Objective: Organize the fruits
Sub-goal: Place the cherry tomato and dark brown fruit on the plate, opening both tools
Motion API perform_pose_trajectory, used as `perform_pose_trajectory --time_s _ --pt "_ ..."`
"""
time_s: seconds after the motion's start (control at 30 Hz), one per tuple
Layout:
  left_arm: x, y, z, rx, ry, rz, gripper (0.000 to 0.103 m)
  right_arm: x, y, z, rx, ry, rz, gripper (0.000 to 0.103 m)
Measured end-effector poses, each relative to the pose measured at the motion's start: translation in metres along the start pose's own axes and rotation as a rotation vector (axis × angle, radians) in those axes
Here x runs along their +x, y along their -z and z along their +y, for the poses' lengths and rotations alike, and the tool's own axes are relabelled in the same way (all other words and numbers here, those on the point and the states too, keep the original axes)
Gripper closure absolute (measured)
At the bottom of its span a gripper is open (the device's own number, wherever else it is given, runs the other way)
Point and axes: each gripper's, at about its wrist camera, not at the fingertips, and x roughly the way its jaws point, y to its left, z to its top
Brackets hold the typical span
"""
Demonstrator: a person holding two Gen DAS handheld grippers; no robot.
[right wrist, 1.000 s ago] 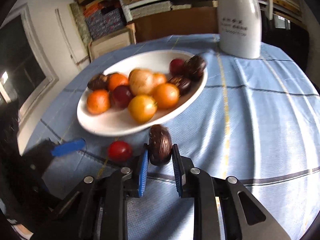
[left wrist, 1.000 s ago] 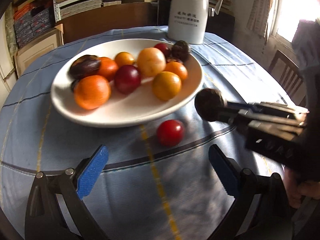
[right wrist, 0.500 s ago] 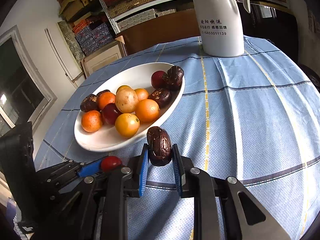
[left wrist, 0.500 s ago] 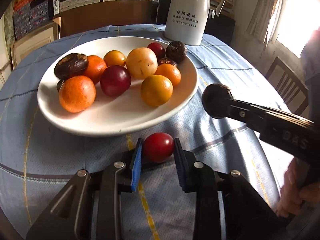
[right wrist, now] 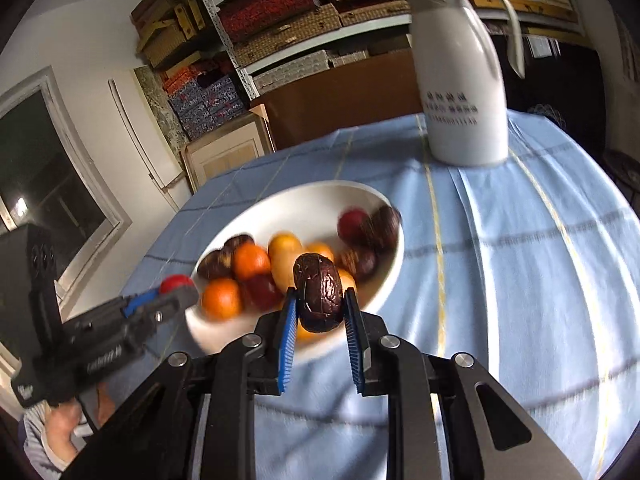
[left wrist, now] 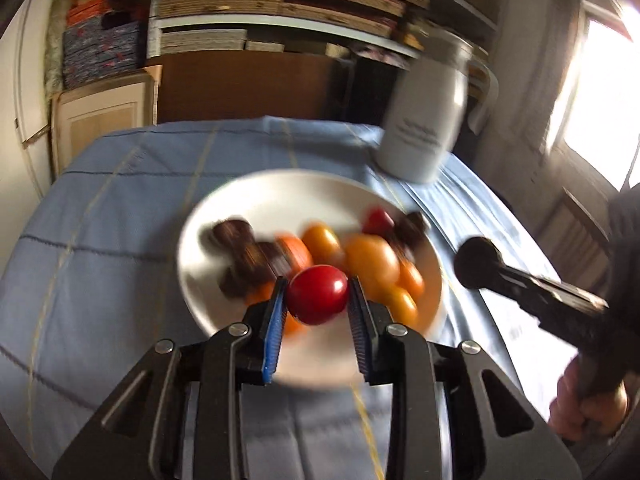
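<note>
My left gripper (left wrist: 318,308) is shut on a red round fruit (left wrist: 318,300) and holds it in the air over the near rim of the white plate (left wrist: 288,196). My right gripper (right wrist: 320,312) is shut on a dark wrinkled fruit (right wrist: 318,298) and holds it above the near edge of the plate (right wrist: 320,200). The plate holds several orange, yellow, red and dark fruits. The right gripper with its dark fruit (left wrist: 478,262) shows at the right of the left wrist view. The left gripper with the red fruit (right wrist: 176,284) shows at the left of the right wrist view.
A tall white thermos jug (right wrist: 460,80) stands at the back of the round table with the blue checked cloth (right wrist: 520,260). Shelves with stacked boxes and a cabinet stand behind the table. A wooden chair (left wrist: 576,232) is at the right.
My left gripper closed on the red fruit on the cloth and lifted it up over the plate's edge. My right gripper rose a little with the dark fruit.
</note>
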Motion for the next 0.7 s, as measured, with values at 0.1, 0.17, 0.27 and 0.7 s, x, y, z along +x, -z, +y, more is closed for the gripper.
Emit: perform_pose_trajectory --time_s 0.1,0.17,0.27,0.7 --pt "0.021 -0.02 0.015 -0.02 -0.013 0.009 0.074 0.029 -0.025 0.012 -0.022 0.011 0.005 0.08" --pt "0.043 -0.037 0.02 -0.009 -0.041 0.022 0.074 0.052 -0.038 0.019 -0.036 0.025 0.02 0.08" --pt "0.074 -0.052 0.024 0.018 -0.075 0.045 0.074 0.086 -0.047 0.021 -0.057 0.053 0.061 0.08" --pt "0.1 -0.058 0.02 0.086 -0.123 -0.011 0.031 0.132 -0.04 0.019 -0.091 0.091 0.149 0.08"
